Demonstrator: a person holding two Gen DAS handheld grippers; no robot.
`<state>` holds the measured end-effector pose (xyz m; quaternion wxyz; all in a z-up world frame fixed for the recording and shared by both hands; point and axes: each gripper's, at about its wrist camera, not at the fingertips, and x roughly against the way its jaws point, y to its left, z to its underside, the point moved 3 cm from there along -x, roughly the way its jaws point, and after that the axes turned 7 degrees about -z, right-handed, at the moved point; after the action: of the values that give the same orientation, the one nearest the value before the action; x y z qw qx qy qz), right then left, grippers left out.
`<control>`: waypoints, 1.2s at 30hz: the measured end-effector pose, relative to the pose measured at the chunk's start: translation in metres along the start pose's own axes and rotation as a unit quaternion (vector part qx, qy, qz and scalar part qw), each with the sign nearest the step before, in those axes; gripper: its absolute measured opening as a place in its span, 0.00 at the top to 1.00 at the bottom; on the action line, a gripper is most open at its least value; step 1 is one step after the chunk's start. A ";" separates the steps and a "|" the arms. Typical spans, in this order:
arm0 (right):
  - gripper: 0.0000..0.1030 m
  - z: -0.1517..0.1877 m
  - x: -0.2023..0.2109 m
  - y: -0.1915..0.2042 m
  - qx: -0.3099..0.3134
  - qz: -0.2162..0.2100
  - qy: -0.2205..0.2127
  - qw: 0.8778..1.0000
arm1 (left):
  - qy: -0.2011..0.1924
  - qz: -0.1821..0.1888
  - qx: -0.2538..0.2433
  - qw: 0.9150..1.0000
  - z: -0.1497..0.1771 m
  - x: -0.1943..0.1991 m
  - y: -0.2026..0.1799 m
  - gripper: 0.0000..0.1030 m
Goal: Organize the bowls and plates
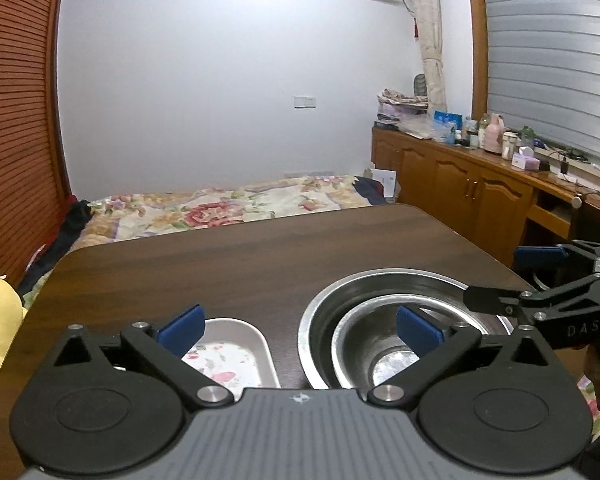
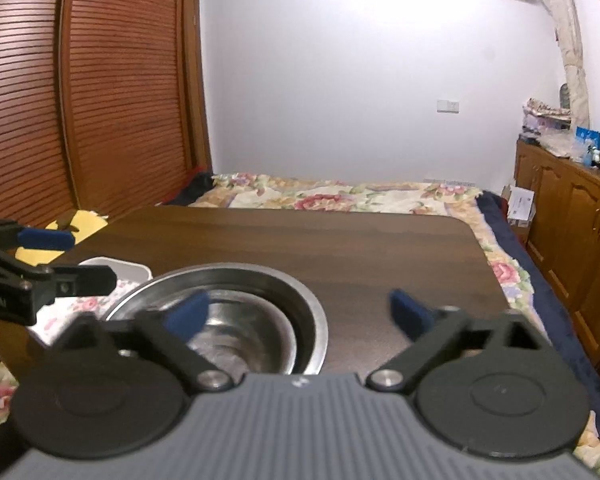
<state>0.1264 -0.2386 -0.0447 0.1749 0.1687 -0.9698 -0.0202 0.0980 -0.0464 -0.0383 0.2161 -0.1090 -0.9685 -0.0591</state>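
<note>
Dark wood-grain surface (image 1: 228,256), floral bed (image 1: 220,204) behind. Nested round steel bowls (image 1: 380,320), rectangular tray (image 1: 236,344). Both grippers' fingers spread, empty.

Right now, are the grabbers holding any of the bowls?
No. Both the left gripper and the right gripper are open and empty; the nested bowls sit untouched on the table.

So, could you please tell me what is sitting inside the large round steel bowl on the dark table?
A smaller round steel bowl is nested inside the large round steel bowl. Its visible bottom looks empty; the left claw covers its near side.
</note>
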 end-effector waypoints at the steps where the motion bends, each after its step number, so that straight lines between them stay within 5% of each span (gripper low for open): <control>1: 0.00 0.001 0.000 0.000 0.001 0.000 -0.001 1.000 | 0.000 -0.002 0.001 1.000 0.000 0.000 0.001 0.00; 18: 0.00 0.014 -0.010 0.004 -0.014 -0.012 0.020 1.000 | 0.035 -0.018 0.033 0.999 0.018 -0.005 0.020 0.01; 24: 0.01 0.018 -0.013 0.008 -0.015 -0.016 0.029 0.999 | 0.048 -0.005 0.042 0.998 0.021 -0.009 0.019 0.22; 29: 0.17 0.020 -0.015 0.007 -0.031 -0.019 0.036 0.999 | 0.057 0.008 0.045 0.997 0.020 -0.010 0.014 0.57; 36: 0.35 0.025 -0.018 0.004 -0.055 -0.026 0.047 0.997 | 0.075 0.030 0.041 0.996 0.021 -0.017 0.003 0.67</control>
<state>0.1325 -0.2293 -0.0740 0.2292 0.1842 -0.9532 -0.0700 0.1051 -0.0430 -0.0644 0.2937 -0.1246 -0.9475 -0.0206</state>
